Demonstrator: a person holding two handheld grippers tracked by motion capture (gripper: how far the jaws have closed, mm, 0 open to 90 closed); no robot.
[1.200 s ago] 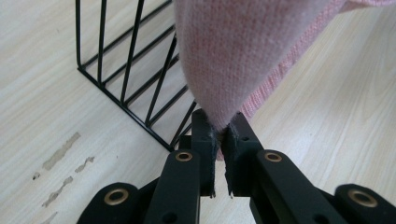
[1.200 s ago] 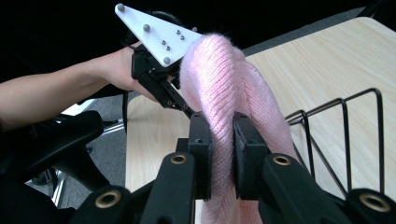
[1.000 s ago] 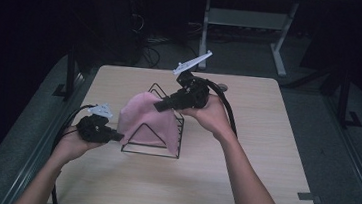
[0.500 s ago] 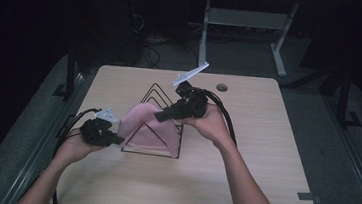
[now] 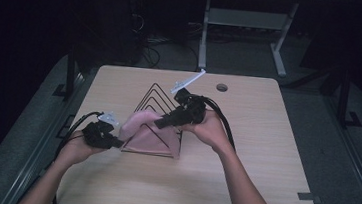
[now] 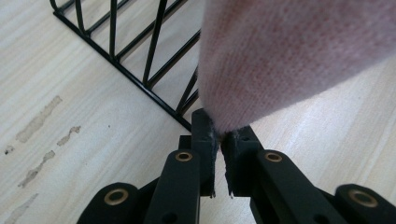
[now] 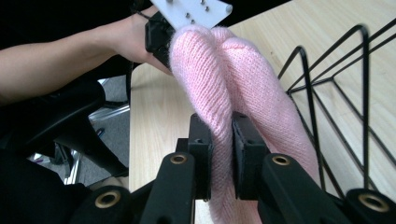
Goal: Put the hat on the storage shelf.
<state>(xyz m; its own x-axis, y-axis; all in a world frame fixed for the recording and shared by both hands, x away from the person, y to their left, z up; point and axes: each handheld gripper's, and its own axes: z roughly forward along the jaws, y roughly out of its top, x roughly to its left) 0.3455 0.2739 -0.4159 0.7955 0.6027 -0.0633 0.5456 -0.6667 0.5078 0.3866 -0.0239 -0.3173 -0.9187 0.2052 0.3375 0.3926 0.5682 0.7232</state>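
Both tongs are clamped on the pink knit cloth (image 5: 143, 131), the left tongs (image 5: 114, 141) pinching 1 end and the right tongs (image 5: 159, 123) another fold, stretching it to drape over the black wire rack (image 5: 155, 95) on the desk (image 5: 265, 140).

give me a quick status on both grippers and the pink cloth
Left gripper and right gripper both shut on pink knit cloth. Cloth draped over black wire rack. Nothing in the way.

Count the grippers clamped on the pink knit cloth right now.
2. The left gripper pinches the pink knit cloth at its near-left corner; the right gripper clamps a fold of it over the black wire rack.
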